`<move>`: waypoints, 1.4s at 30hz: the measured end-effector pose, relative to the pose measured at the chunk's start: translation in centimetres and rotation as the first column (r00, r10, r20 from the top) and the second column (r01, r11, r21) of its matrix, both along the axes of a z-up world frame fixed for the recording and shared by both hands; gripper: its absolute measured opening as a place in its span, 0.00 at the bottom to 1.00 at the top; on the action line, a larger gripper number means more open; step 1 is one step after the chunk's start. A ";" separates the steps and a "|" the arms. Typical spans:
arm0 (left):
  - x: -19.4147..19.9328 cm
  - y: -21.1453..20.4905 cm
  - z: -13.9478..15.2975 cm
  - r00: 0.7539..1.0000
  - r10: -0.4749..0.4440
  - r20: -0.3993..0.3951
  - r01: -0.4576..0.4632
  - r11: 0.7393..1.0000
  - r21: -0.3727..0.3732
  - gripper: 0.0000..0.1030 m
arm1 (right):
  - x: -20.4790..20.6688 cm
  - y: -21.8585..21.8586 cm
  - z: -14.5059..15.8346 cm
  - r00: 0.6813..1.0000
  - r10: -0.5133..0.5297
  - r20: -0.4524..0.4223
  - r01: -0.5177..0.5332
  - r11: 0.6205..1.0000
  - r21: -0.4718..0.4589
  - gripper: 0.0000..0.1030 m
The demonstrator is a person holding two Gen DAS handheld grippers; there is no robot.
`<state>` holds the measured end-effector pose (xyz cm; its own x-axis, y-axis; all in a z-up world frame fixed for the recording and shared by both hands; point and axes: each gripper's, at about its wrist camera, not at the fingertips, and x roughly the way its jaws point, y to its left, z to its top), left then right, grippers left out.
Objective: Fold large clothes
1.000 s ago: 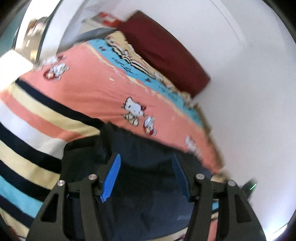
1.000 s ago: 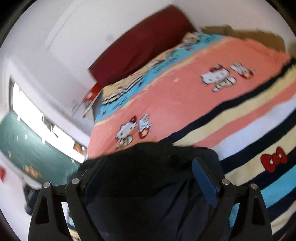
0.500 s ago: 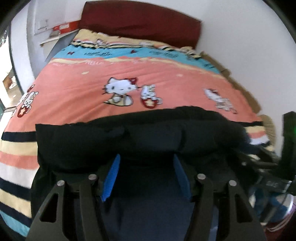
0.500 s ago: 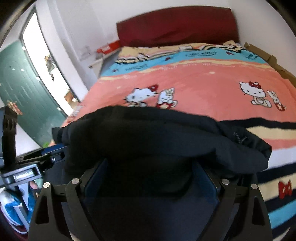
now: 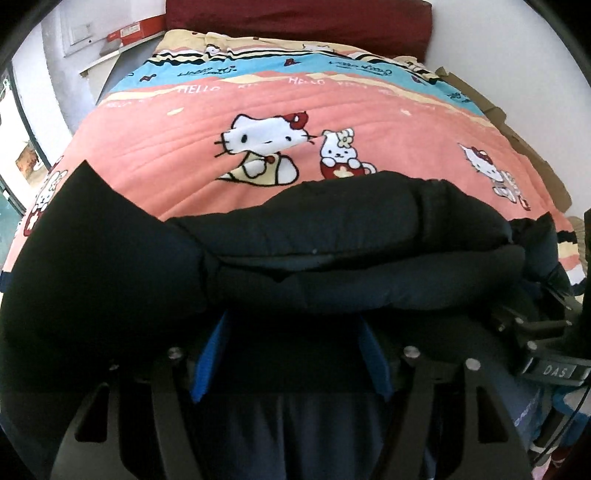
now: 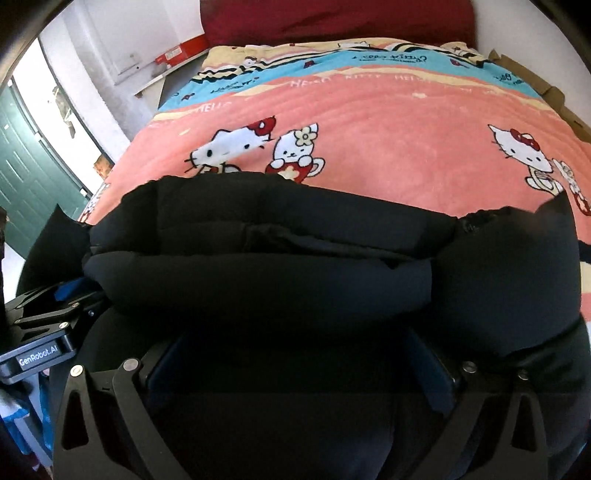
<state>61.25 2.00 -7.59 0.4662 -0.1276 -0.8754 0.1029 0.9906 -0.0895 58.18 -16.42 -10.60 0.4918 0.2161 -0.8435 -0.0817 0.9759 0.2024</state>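
A bulky dark navy padded jacket (image 5: pixel 332 251) lies folded in thick layers at the near end of the bed and also fills the right wrist view (image 6: pixel 280 273). My left gripper (image 5: pixel 291 325) has its jaws spread wide, with the jacket's folds bulging over and between the blue pads (image 5: pixel 207 354). My right gripper (image 6: pixel 299 343) stands the same way on the jacket's other side, jaws wide, fingertips buried under the cloth. Each gripper shows at the edge of the other's view.
The bed carries a pink Hello Kitty blanket (image 5: pixel 295 110) with blue and cream stripes. A dark red headboard (image 5: pixel 295 14) stands at the far end by the white wall. A shelf with a red box (image 6: pixel 177 55) and a green door (image 6: pixel 22 177) are at the left.
Both views swung from tilted to level, facing the headboard. The jacket rose into a thicker folded bundle over both grippers' fingers. The jaws' width stayed the same.
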 end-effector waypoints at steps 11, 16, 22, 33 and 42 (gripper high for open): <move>-4.5 4.3 4.0 0.997 0.049 0.067 -0.048 0.999 -0.023 0.64 | -4.2 -2.2 4.7 0.996 -0.031 0.087 0.033 0.999 -0.021 0.96; -3.5 7.1 1.7 0.993 0.113 0.023 -0.109 0.988 -0.113 0.64 | -3.6 -5.8 2.2 0.994 -0.102 0.034 0.101 0.995 0.017 0.98; -3.9 5.0 1.5 0.994 0.086 0.066 -0.086 0.996 0.001 0.65 | -3.0 -6.3 -0.3 0.992 -0.123 0.016 0.122 0.991 0.049 0.98; -10.1 4.4 4.7 0.972 0.086 0.217 -0.107 0.991 0.085 0.64 | -7.6 -4.5 5.4 0.987 -0.021 0.157 0.020 1.000 0.008 0.94; -11.0 4.0 2.9 0.962 0.065 0.265 -0.093 0.991 0.098 0.65 | -7.1 -4.2 1.0 0.997 -0.003 0.081 -0.001 0.999 0.040 0.99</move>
